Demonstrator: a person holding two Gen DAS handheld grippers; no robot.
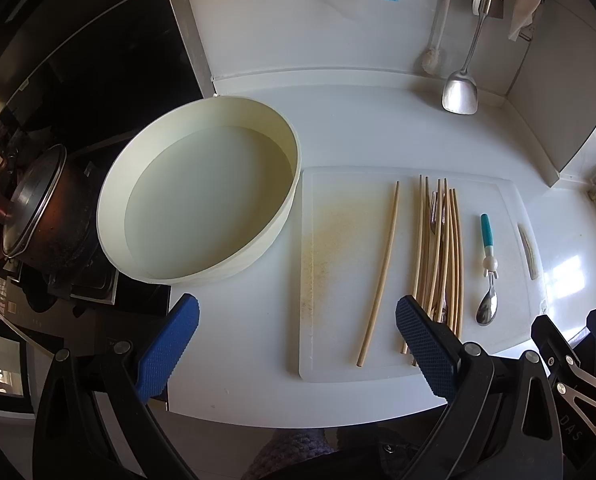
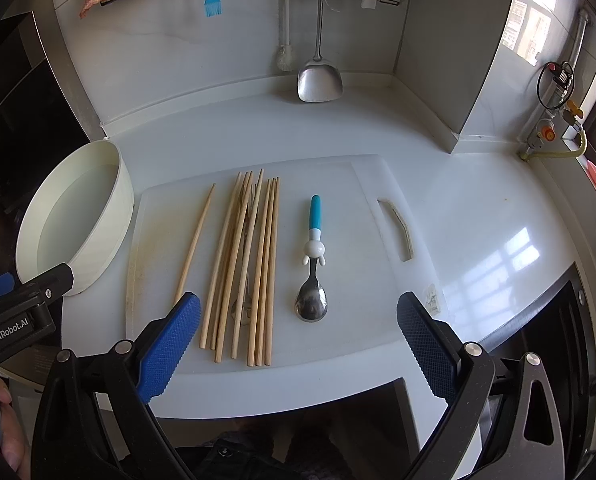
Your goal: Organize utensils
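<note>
A white cutting board lies on the counter. On it rest a bundle of wooden chopsticks with a metal fork among them, one single chopstick to their left, and a spoon with a blue handle to their right. My left gripper is open above the board's near left part. My right gripper is open just short of the spoon's bowl. Neither holds anything.
A round cream basin stands left of the board, with a dark pot on the stove beyond it. A steel spatula, a blue brush and cloths hang on the back wall. The counter's front edge is close.
</note>
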